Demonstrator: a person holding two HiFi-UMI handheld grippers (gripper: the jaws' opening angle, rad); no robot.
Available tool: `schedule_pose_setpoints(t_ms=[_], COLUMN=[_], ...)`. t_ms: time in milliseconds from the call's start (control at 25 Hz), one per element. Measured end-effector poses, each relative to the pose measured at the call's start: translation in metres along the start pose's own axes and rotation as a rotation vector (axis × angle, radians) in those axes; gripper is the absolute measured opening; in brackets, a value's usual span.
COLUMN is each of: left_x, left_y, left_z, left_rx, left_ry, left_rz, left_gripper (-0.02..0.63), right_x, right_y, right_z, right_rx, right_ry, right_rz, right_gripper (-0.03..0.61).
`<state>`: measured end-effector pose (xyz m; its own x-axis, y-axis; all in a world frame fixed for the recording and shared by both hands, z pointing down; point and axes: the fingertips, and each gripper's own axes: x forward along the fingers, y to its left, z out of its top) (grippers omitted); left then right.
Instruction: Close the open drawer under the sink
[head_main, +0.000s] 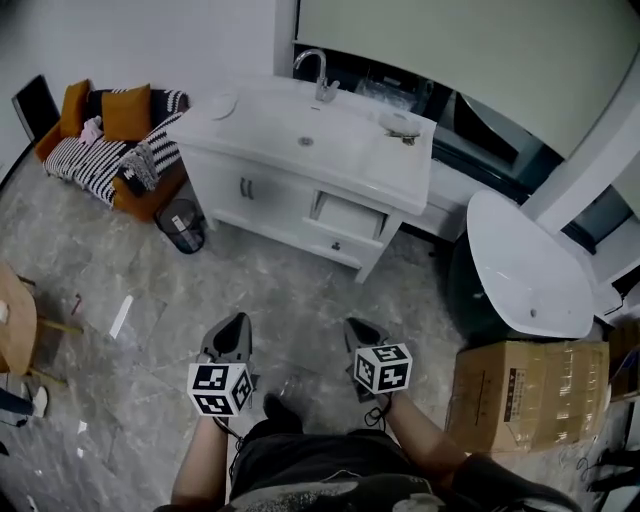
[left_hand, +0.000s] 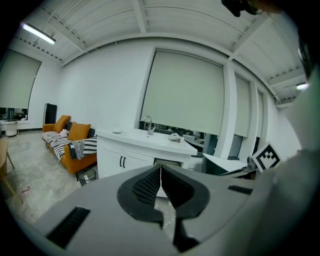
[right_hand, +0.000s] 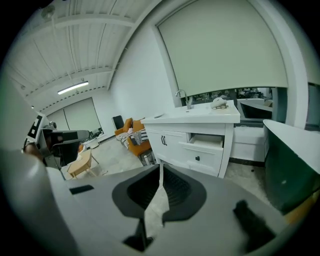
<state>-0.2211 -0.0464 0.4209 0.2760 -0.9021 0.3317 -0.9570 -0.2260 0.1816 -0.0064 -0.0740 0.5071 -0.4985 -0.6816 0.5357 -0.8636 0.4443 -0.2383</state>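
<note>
Left hand-held gripper (head_main: 236, 320) and right hand-held gripper (head_main: 359, 324), jaws together, empty, well apart from open drawer (head_main: 347, 216)

White vanity (head_main: 270, 185) and drawer (head_main: 348, 215), grey marbled floor (head_main: 300, 300), orange sofa (head_main: 140, 197) and cushion (head_main: 127, 112) under a black-and-white striped throw (head_main: 85, 165), black bin (head_main: 182, 225), brown cardboard box (head_main: 525, 395), black-and-white square markers on left gripper (head_main: 236, 322) and right gripper (head_main: 357, 325)
</note>
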Motion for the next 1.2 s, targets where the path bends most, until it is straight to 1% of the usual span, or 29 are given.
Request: schedule_pose_setpoints(t_ms=[120,280,520,680,760,880,1040,1200], left_x=[0.009,0.025,0.053,0.078,0.089,0.105,0.132,0.17], left_y=[0.021,0.041,0.05,0.05,0.046,0.047,0.055,0.056], left_z=[0.002,0.0,-0.003,-0.003,-0.002,0.001,0.004,0.0], left_rx=[0.004,0.014,0.022,0.027,0.043,0.079,0.095,0.107], left_ry=[0.019,0.043,0.069,0.092,0.1,0.11,0.132,0.164], left_rz=[-0.044,-0.11,-0.179,-0.198,-0.211,-0.226,-0.228,-0.238], left_gripper=[0.015,0.015,0.015,0.015,0.015,0.015,0.015,0.015], right_x=[0.017,0.035,0.041,0.049,0.056,0.077,0.109,0.135], right_y=[0.007,0.011,0.001,-0.018,-0.029,-0.045,-0.068,-0.094], right_z=[0.005,0.014,0.014,0.016,0.014,0.012,0.014,0.012], right_rx=[0.041,0.127,0.166,0.2,0.217,0.235,0.263,0.28], right_ry=[-0.004,-0.047,-0.054,-0.057,-0.061,-0.065,-0.067,-0.046], right_rz=[-0.048,-0.119,-0.197,-0.242,-0.26,-0.282,-0.303,-0.335], right_gripper=[0.034,0.034,0.034,0.034,0.035,0.034,0.035,0.034])
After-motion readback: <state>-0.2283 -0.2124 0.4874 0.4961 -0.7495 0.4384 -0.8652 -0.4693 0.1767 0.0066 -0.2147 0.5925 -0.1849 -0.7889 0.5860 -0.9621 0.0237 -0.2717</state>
